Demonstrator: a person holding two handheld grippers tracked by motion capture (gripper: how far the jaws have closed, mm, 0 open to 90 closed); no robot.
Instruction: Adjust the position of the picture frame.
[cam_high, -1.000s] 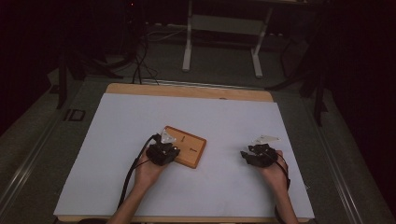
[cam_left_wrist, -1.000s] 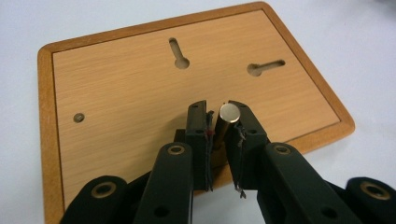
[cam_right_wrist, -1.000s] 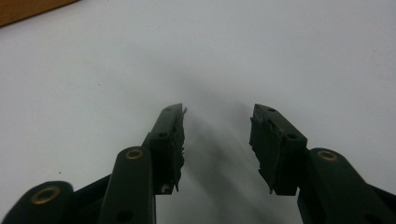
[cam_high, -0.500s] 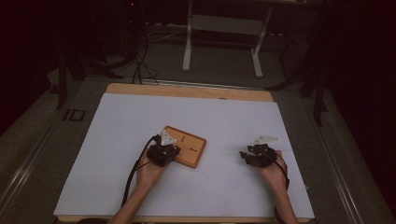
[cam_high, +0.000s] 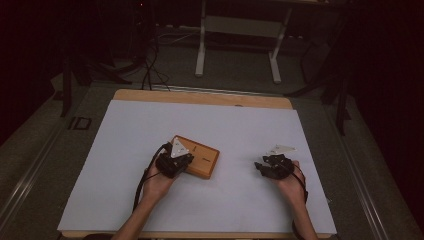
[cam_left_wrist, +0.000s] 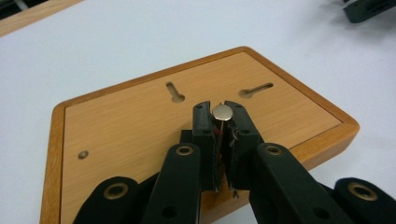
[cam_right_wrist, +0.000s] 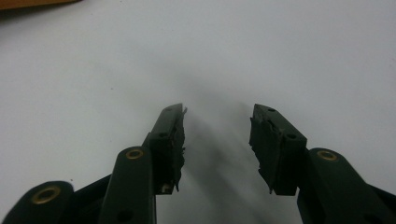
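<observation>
A flat wooden board (cam_high: 204, 158) lies on the white table top, back side up, with two keyhole slots (cam_left_wrist: 175, 92) and a small hole (cam_left_wrist: 83, 154). My left gripper (cam_high: 176, 161) hangs over the board's near left part. In the left gripper view its jaws (cam_left_wrist: 222, 114) are pressed together on a small round silver metal piece (cam_left_wrist: 222, 112), held just above the wood. My right gripper (cam_high: 264, 167) rests low over the bare white surface to the right of the board. Its jaws (cam_right_wrist: 217, 116) stand wide apart with nothing between them.
The white sheet (cam_high: 240, 130) covers most of the wooden table (cam_high: 200, 97). A strip of wood (cam_right_wrist: 32, 3) shows at the top left of the right gripper view. Beyond the table's far edge are a white stand frame (cam_high: 240, 45), cables and dark floor.
</observation>
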